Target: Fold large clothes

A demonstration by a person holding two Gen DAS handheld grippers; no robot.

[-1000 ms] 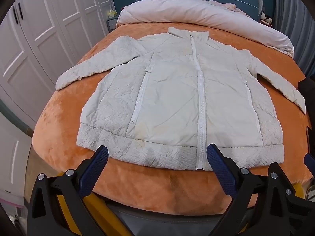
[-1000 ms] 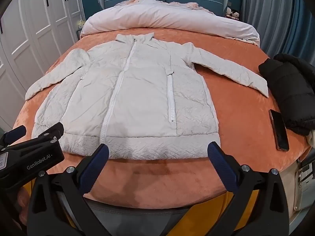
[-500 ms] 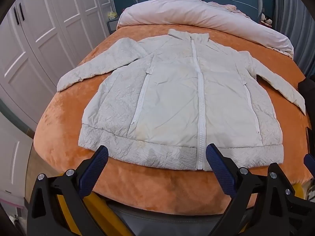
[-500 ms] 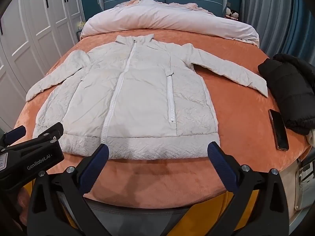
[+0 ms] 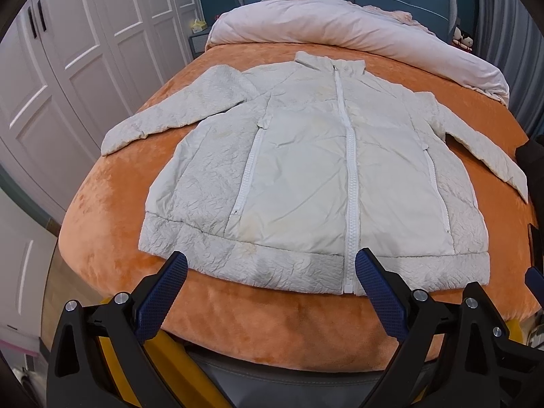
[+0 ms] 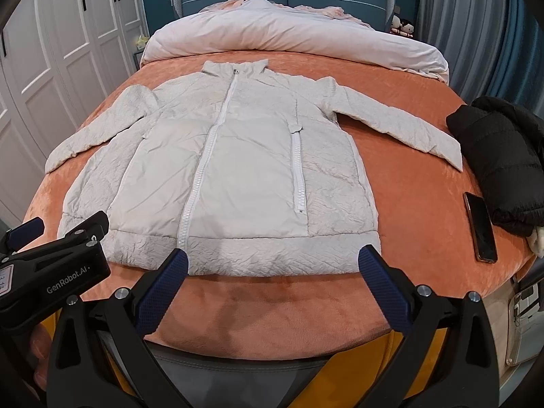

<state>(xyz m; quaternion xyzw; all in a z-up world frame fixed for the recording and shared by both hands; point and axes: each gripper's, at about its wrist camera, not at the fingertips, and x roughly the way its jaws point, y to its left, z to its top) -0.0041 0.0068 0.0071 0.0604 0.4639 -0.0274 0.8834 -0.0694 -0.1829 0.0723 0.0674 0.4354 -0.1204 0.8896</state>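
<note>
A white zipped jacket (image 5: 316, 170) lies flat, front up, on the orange bed cover, sleeves spread out to both sides; it also shows in the right wrist view (image 6: 238, 170). My left gripper (image 5: 272, 272) is open and empty, hovering just short of the jacket's hem near the main zip. My right gripper (image 6: 273, 268) is open and empty, just before the hem on the right half. The left gripper's body (image 6: 51, 265) shows at the left of the right wrist view.
A folded black jacket (image 6: 499, 156) and a phone (image 6: 481, 226) lie on the bed's right side. A pale rolled duvet (image 6: 289, 44) lies across the head of the bed. White wardrobe doors (image 5: 68, 68) stand to the left.
Both views have shifted very slightly; the grippers stay open and hover at the hem. The jacket has not moved.
</note>
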